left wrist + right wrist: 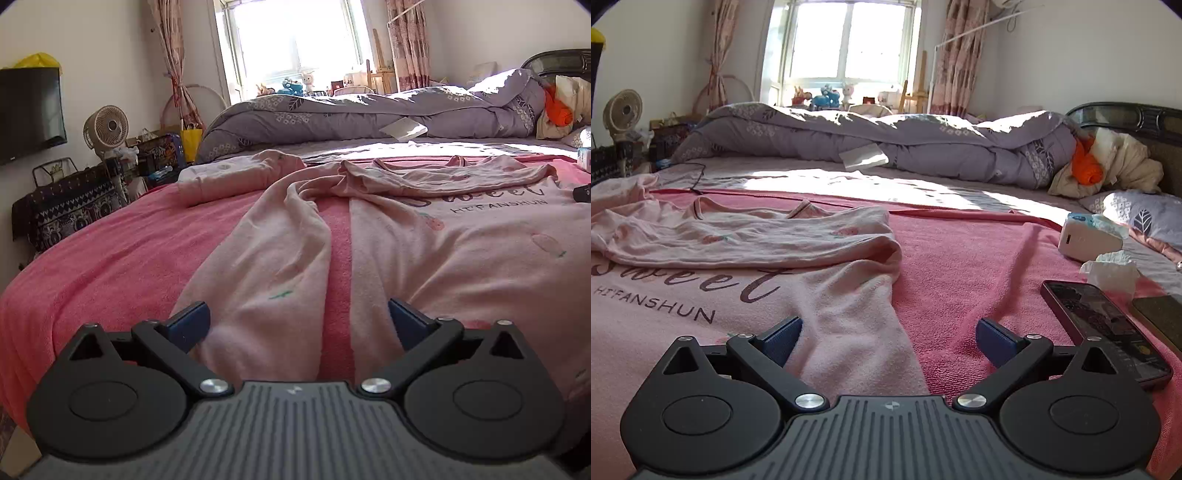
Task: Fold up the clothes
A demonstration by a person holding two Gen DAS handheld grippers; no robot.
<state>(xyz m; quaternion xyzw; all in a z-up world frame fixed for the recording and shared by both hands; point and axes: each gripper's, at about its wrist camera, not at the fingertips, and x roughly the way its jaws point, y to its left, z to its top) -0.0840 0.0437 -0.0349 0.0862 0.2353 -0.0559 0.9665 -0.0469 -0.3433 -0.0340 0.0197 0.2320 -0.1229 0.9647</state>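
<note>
A pale pink long-sleeved top with dark lettering lies spread on a pink blanket on the bed. Its left sleeve runs toward my left gripper, which stands open just above the cuff end, nothing pressed between the blue pads. In the right wrist view the same top fills the left side, and its right sleeve runs under my right gripper, also open and gripping nothing. A folded pink garment rests farther back on the left.
A phone and a second dark device lie on the blanket at the right, beside crumpled tissue and a white box. A grey quilt is heaped along the far side. A fan and clutter stand left of the bed.
</note>
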